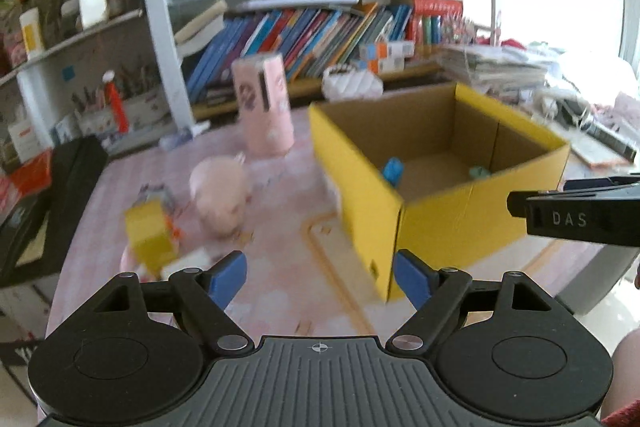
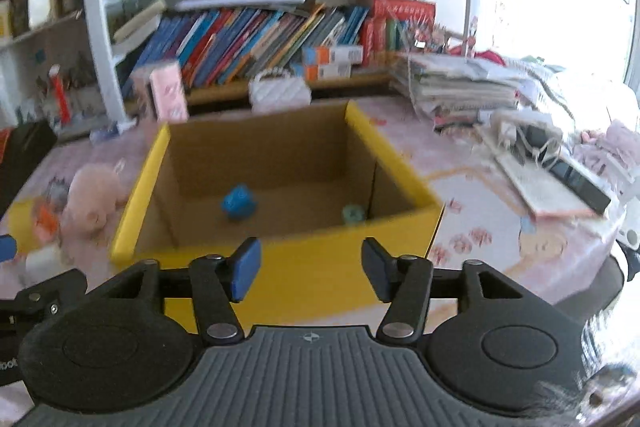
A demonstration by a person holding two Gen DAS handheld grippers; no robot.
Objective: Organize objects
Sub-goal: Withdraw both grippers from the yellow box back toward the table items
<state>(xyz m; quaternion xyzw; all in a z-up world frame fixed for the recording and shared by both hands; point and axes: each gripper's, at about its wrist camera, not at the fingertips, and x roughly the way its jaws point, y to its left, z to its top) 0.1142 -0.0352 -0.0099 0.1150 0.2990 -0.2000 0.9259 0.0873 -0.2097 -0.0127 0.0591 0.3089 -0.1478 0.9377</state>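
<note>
A yellow cardboard box (image 1: 360, 195) (image 2: 136, 195) stands open on the pink table. Inside it lie a blue toy (image 2: 239, 202) (image 1: 393, 169) and a small teal object (image 2: 353, 213) (image 1: 479, 171). Left of the box sit a pink pig figure (image 1: 219, 193) (image 2: 94, 201), a small yellow box (image 1: 150, 229) (image 2: 22, 223) and a tall pink cylinder (image 1: 264, 103). My left gripper (image 1: 320, 277) is open and empty, above the table before the box corner. My right gripper (image 2: 310, 273) is open and empty, just in front of the box's near wall.
A bookshelf (image 1: 320, 27) full of books runs along the back. A white quilted bag (image 2: 279, 91) sits behind the box. Stacked papers (image 2: 460, 83) and a keyboard (image 2: 552, 183) lie at the right. A black case (image 1: 36, 207) lies at the left.
</note>
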